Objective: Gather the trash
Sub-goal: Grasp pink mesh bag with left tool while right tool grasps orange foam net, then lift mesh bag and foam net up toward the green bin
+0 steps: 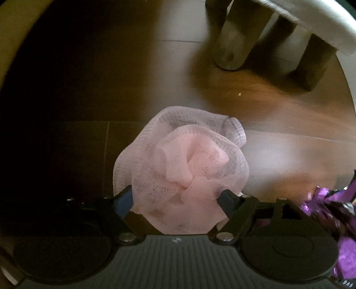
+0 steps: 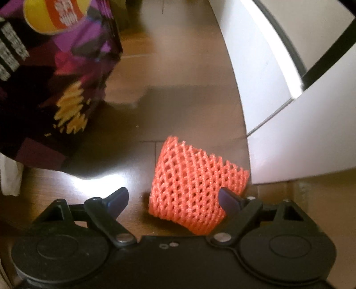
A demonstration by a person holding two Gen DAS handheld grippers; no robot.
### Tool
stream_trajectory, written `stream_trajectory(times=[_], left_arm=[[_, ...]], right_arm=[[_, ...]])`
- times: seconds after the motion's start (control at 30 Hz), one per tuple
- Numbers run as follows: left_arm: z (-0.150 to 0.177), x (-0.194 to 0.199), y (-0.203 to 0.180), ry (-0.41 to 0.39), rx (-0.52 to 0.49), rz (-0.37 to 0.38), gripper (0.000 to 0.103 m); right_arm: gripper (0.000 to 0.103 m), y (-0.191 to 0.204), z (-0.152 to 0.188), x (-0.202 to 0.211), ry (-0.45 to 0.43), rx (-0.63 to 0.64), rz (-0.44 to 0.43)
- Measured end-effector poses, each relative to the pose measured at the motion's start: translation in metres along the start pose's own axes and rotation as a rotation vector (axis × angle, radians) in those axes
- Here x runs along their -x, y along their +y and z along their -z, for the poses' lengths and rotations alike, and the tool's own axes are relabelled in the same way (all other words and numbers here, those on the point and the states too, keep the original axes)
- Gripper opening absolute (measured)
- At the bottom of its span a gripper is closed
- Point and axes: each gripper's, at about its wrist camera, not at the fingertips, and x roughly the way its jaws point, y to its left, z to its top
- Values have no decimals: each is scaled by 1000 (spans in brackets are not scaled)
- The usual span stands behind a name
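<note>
A crumpled pink foam net lies on the dark wooden floor, straight below in the left wrist view. My left gripper points down over it with its jaws wide, and the net fills the gap between the two blue pads. In the right wrist view an orange foam net rests on the floor. My right gripper is open around it: the right pad touches the net's edge, while the left pad stands clear of it. A purple chip bag stands at the left and also shows at the left wrist view's right edge.
Grey furniture legs under a white seat stand beyond the pink net. A white panel rises close to the right of the orange net. Something white sits by the bag's base.
</note>
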Motion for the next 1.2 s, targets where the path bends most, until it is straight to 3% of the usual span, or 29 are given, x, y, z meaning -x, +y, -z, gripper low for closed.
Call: stream_trajectory(times=[0.23,0.37,0.43,0.53,0.6,0.7,0.77,1.07,1.2], left_arm=[[-4,-15,4,59,58,31,81],[-2,-25,5,78,83,28,79],[0,-26,5,80,92,33,74],[0,-23,4,95,100,43,59],[1,-21,3,87,92,38,44],[4,-17,3,71,103,37,36],[8,-12,10,65,135,38,34],[30,48,0,-43,65,-62,31],[33,79,-7,-84,45,-32,31]], right_arm=[[82,2,2,-13,18,-9,5],[71,-1,6,-12,4,-7,32],[67,0,10,-14,-5,5,46],[57,1,16,-12,-14,35,70],[42,3,21,-10,-18,34,90],[20,0,22,-7,-11,33,129],[11,-3,21,-2,-14,18,118],[10,-2,7,66,-152,-4,77],[10,3,-4,108,-234,12,45]])
